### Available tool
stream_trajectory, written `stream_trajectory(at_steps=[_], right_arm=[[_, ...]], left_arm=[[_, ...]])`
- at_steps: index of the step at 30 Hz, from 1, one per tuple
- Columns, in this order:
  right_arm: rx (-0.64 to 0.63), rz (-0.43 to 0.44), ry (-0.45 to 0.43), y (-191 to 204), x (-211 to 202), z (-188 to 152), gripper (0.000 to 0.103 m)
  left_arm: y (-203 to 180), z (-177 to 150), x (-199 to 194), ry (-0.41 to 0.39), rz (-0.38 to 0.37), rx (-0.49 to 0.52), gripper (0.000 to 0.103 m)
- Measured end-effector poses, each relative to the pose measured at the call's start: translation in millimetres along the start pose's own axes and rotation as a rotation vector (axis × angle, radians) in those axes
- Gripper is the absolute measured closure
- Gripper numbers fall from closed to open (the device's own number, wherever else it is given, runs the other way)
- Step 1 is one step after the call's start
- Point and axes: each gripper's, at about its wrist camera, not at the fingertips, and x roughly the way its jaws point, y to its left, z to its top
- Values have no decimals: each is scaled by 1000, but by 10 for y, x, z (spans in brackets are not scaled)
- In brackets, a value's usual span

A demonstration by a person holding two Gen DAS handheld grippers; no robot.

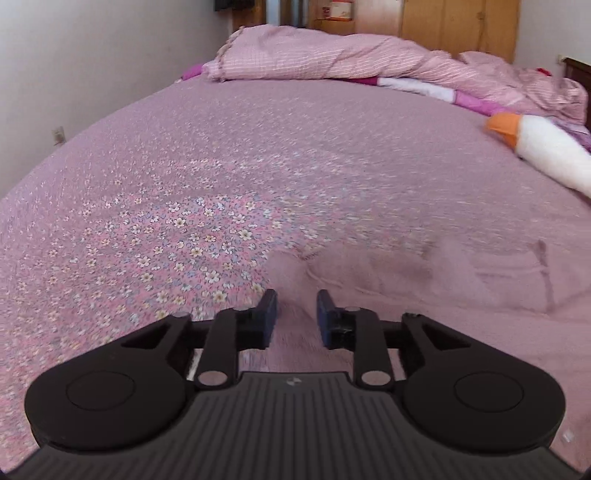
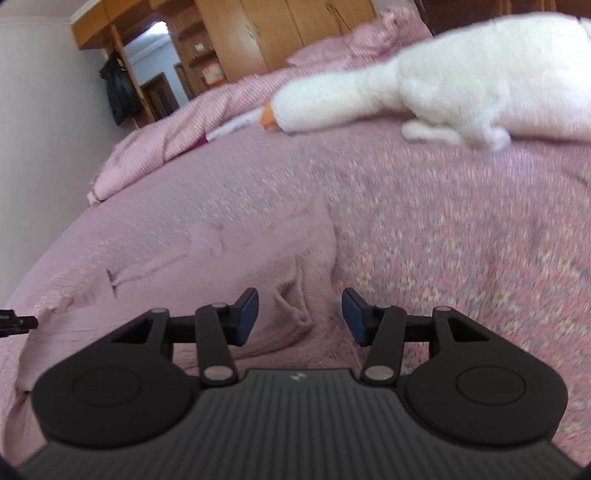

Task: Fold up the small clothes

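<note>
We found the pink garment (image 2: 229, 258) lying flat on the flowered bedspread (image 1: 177, 221), soft, light and fuzzy (likely to sag and drag when lifted). Our left gripper (image 1: 296, 314) stood partly open and our right gripper (image 2: 300, 314) wider, both empty; we judged its hem corners best.

Left hand-held gripper (image 1: 296, 313) parted narrowly — right hand-held gripper (image 2: 300, 316) wider.

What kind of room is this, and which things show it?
Most likely a bedroom. The work surface is a bed with a floral sheet, a bunched pink quilt lies at its far end, and wooden wardrobes stand behind.
</note>
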Motion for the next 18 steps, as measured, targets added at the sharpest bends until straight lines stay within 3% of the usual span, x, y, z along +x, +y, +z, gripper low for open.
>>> stream_trajectory(at_steps=[2, 4, 8, 10, 18], right_arm=[[-15, 6, -12, 30, -54, 17, 50], [-15, 2, 1, 33, -29, 10, 50], [12, -61, 54, -75, 149, -77, 52], [18, -31, 27, -134, 145, -126, 51], [60, -42, 62, -85, 32, -44, 50]], left_arm=[[-28, -78, -196, -3, 2, 15, 50], [-56, -181, -330, -5, -1, 24, 46], [-98, -448, -398, 26, 13, 48, 45], [-87, -568, -329, 46, 31, 61, 43], [41, -596, -282, 72, 14, -52, 39]])
